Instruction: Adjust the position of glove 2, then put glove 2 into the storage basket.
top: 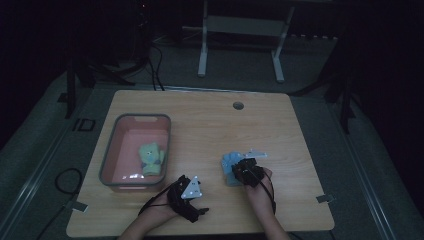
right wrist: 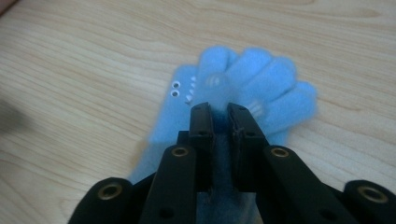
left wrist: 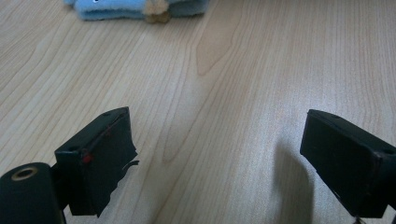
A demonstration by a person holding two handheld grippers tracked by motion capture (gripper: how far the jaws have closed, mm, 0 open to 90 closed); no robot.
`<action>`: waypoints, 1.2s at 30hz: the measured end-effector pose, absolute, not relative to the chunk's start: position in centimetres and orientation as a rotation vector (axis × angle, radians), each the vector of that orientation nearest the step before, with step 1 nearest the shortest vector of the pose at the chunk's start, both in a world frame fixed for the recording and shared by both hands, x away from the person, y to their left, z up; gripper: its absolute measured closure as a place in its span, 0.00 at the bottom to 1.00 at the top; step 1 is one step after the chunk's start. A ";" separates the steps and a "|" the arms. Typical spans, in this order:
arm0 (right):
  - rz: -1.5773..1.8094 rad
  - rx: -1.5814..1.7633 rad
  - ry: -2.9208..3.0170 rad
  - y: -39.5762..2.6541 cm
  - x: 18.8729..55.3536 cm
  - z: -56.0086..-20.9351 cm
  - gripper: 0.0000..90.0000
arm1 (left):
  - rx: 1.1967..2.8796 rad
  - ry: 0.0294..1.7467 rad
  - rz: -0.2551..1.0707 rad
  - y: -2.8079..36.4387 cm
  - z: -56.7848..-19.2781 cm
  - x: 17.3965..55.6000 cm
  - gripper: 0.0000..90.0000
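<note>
A light blue glove (right wrist: pixel 247 84) with small white eyes lies on the wooden table (top: pixel 210 130), its fingers pointing away from me. My right gripper (right wrist: pixel 219 112) is shut on the glove's palm, with blue fabric pinched between the jaws. From above, the same blue glove (top: pixel 229 164) sits right of centre under the right gripper (top: pixel 248 169). My left gripper (left wrist: pixel 219 154) hovers low over bare wood near the front edge, jaws wide apart and holding nothing. The blue glove's cuff edge (left wrist: pixel 135 9) lies ahead of it. A green glove (top: pixel 151 157) rests in the bin.
A grey-rimmed pink bin (top: pixel 107 157) stands on the table's left half. A round cable hole (top: pixel 238 105) sits near the far edge. Beyond the table stand a white frame's legs (top: pixel 202 55) and dark cables on the floor.
</note>
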State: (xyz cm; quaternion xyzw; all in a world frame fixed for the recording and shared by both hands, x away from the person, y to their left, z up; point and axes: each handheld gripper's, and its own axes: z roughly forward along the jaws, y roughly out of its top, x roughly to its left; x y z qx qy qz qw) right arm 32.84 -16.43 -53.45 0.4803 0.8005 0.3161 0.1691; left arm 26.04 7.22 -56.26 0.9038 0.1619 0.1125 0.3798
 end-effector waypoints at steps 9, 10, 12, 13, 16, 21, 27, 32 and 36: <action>0.951 1.336 2.316 -17.4 32.9 -53.0 0.67 | 2.302 0.427 0.290 7.1 -56.1 26.1 0.11; 0.963 1.321 2.318 -17.5 32.9 -52.8 0.61 | 2.295 0.437 0.286 7.1 -56.0 26.1 0.11; 0.967 1.298 2.318 -17.9 33.0 -52.4 0.51 | 2.278 0.444 0.303 6.8 -55.7 26.0 0.11; 0.977 1.289 2.320 -18.1 33.1 -52.3 0.47 | 2.278 0.442 0.311 6.7 -55.6 25.9 0.11; 1.006 1.266 2.327 -18.7 33.3 -51.8 0.33 | 2.287 0.440 0.318 6.3 -55.2 25.7 0.11; 1.027 1.182 2.380 -19.6 33.4 -51.6 0.20 | 2.304 0.449 0.268 5.6 -54.9 25.8 0.12; 1.108 1.136 2.405 -20.8 33.6 -51.5 0.20 | 2.295 0.431 0.267 4.8 -54.7 26.2 0.13; 1.133 1.069 2.415 -21.5 33.7 -51.2 0.16 | 2.293 0.398 0.271 4.0 -54.6 26.7 0.13; 1.152 1.129 2.432 -22.2 34.1 -51.1 0.16 | 2.278 0.378 0.287 2.9 -54.5 27.5 0.14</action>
